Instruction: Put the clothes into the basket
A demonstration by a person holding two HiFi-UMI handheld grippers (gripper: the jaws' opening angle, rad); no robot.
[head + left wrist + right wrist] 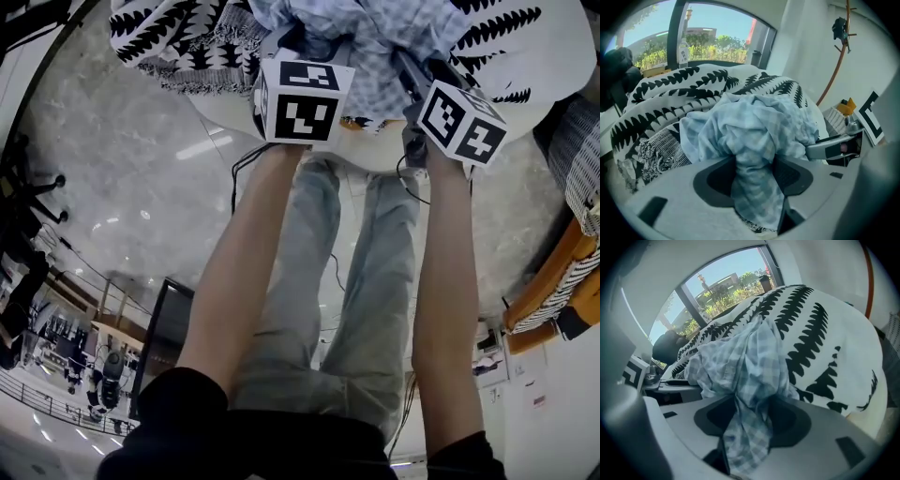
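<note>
A pale blue checked shirt (pixel 375 47) lies crumpled on top of a heap of clothes. Under it spreads a white cloth with black leaf print (pixel 525 37) and a black-and-white fringed cloth (pixel 197 56). My left gripper (pixel 755 173) stands open, with a fold of the shirt (pixel 754 126) running loosely between its pads. My right gripper (pixel 752 420) is open the same way, a strip of the shirt (pixel 745 362) hanging through its gap. Both grippers sit side by side on the shirt, their marker cubes (pixel 302 101) (pixel 461 122) close together. A round white edge (pixel 375 155) shows under the heap; I cannot tell whether it is the basket.
The person's legs (pixel 319 309) stand right below the heap on a grey marble floor. Black cables (pixel 246 161) trail on the floor. An orange and striped object (pixel 553 281) sits at the right. A large window (pixel 717 42) and a curved orange stand (pixel 841 51) are behind the heap.
</note>
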